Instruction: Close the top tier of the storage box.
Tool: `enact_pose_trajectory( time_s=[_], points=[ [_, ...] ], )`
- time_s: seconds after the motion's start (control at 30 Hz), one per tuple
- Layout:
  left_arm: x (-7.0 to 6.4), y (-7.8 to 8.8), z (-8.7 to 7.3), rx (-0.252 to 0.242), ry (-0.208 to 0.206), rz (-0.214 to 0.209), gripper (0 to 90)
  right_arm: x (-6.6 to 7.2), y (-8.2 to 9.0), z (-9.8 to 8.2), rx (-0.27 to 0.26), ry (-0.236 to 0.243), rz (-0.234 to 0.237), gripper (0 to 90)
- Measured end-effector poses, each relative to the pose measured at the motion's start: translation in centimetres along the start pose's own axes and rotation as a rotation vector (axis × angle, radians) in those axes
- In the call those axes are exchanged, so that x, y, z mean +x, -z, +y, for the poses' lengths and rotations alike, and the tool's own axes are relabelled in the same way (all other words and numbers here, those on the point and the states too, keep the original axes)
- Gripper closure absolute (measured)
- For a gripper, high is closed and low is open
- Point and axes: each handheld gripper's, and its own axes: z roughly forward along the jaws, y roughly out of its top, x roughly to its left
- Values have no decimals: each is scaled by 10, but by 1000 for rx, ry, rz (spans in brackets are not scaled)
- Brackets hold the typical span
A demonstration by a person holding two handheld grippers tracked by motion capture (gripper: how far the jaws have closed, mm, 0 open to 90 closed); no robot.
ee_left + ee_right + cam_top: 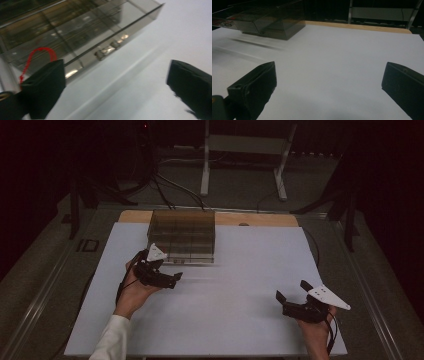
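High view: my left gripper (176, 278), jaws spread and empty, hovers just before the smoky clear compartment box (183, 236) at the white table's (240, 320) far edge. Right gripper (291, 290) splayed, empty, well apart.

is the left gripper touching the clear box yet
Apart: in the left gripper view the left gripper stands open, with white table between its jaws and the clear box.
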Motion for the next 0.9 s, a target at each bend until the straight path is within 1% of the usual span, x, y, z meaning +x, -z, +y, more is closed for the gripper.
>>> enact_pose_trajectory(
  time_s=[0.03, 0.1, 0.13, 0.17, 0.2, 0.23, 0.3, 0.37, 0.4, 0.47, 0.53, 0.57, 0.63, 0.7, 0.73, 0.9],
  points=[
    [0, 0, 0, -2, 2, 8, 136, 0, 0, 0, 0, 1, 0, 4],
    [2, 0, -1, -6, 10, 0, 331, 0, 0, 0, 1, -1, -1, 4],
    [3, 0, -2, -12, 17, -1, 385, 0, 0, 0, 0, -1, -1, 4],
    [3, 0, -2, -10, 19, 5, 456, 0, 0, 0, 1, 0, 0, 4],
    [4, 0, -2, -4, 24, 18, 547, 0, 0, 0, 0, 2, 0, 4],
    [4, -1, -2, -1, 40, 26, 582, 0, 0, 0, 0, 4, 1, 4],
    [6, -3, -3, -7, 55, 33, 685, 0, 0, 0, 2, 0, 0, 4],
    [7, -4, -4, -13, 68, 42, 740, 0, 0, 0, 1, 3, 0, 4],
    [7, -4, -4, -21, 77, 39, 760, 0, 0, 0, 0, 2, 0, 4],
    [8, -6, -4, -15, 89, 45, 824, 0, 0, 0, 2, 1, 0, 4],
    [8, -8, -4, -14, 98, 40, 872, 0, 0, 0, 3, 1, 1, 4],
    [8, -9, -4, -5, 92, 43, 886, 0, 0, 0, 3, 1, 1, 4],
    [7, -11, -4, 6, 84, 43, 900, 0, 0, 0, 2, 4, 2, 4],
    [7, -13, -5, 11, 85, 47, 900, 0, 0, 0, 2, 1, 1, 4],
    [7, -14, -5, 10, 90, 48, 900, 0, 0, 0, 2, 1, 1, 4],
    [7, -16, -5, 8, 86, 60, 900, 0, 0, 0, 4, 1, 2, 4]
  ],
)
